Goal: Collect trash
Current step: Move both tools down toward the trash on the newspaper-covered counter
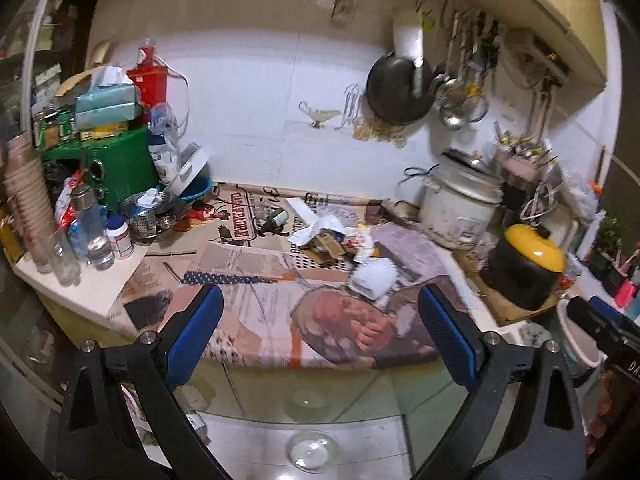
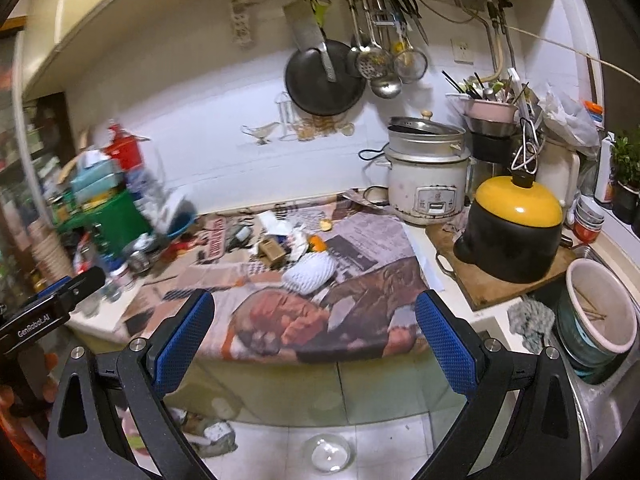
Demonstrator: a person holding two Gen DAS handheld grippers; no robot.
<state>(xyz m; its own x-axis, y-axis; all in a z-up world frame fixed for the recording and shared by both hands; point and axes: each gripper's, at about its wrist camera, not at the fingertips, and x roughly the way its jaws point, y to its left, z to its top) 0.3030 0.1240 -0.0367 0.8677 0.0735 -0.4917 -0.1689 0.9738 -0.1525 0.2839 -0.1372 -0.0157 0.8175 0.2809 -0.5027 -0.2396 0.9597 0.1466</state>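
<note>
A heap of trash (image 1: 336,236) lies mid-counter on spread newspaper (image 1: 280,320): crumpled white tissue, a brown cardboard box (image 2: 272,251), orange peel (image 2: 318,243) and a white foam net (image 1: 372,278). The foam net (image 2: 309,274) sits nearest the front edge. My left gripper (image 1: 320,316) is open and empty, held back from the counter's front edge, short of the heap. My right gripper (image 2: 314,320) is open and empty too, at a like distance. The left gripper's body (image 2: 52,304) shows at the left of the right wrist view.
A rice cooker (image 2: 428,180) and a black pot with yellow lid (image 2: 512,232) on a wooden board stand right. Bottles, a green box (image 1: 108,164) and bowls crowd the left. Pans and ladles hang on the wall. A sink with basins (image 2: 600,312) lies far right.
</note>
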